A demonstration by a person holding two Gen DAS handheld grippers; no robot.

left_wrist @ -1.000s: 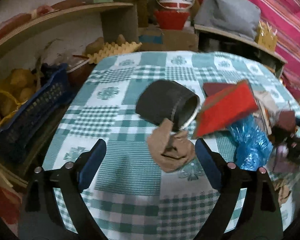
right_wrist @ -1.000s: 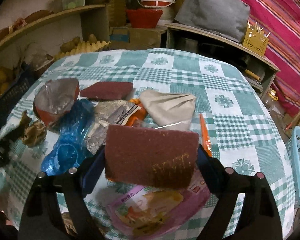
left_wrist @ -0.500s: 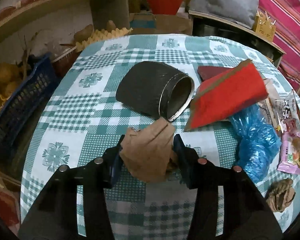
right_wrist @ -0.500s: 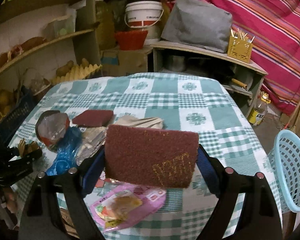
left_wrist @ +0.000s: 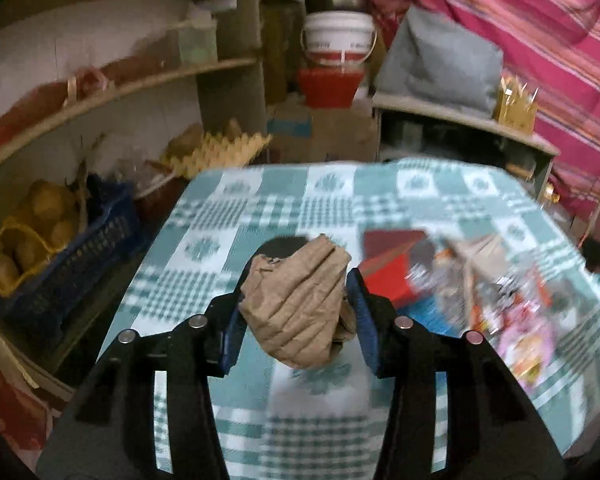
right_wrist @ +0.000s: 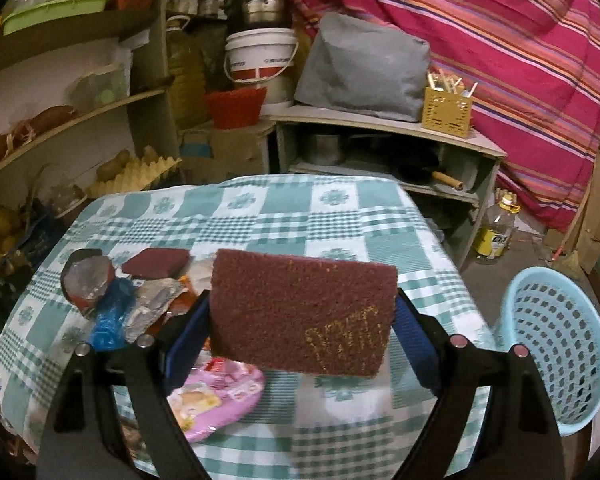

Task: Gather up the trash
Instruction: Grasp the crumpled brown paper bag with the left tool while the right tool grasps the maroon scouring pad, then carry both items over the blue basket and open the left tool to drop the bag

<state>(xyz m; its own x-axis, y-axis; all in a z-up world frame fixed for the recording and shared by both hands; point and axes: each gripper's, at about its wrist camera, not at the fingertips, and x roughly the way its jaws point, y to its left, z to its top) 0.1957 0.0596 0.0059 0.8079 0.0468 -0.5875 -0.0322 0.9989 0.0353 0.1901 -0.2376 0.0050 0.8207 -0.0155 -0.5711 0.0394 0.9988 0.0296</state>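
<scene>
Cluttered shelves ring a checked surface (right_wrist: 260, 216) strewn with wrappers. At the right wrist view's lower right, beside the surface, stands the basket (right_wrist: 556, 344), nearest the right gripper (right_wrist: 302, 320), whose wide jaws pinch a maroon pad (right_wrist: 300, 312) lengthwise across. The left gripper (left_wrist: 296, 304), jaws half-closed, pinches crumpled brown paper (left_wrist: 296, 308), raised at frame centre.

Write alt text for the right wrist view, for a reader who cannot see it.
The right tool grips a dark red scouring pad above a table with a green checked cloth. Wrappers, a blue bag and a pink packet lie at left; a light blue basket stands at right.
</scene>
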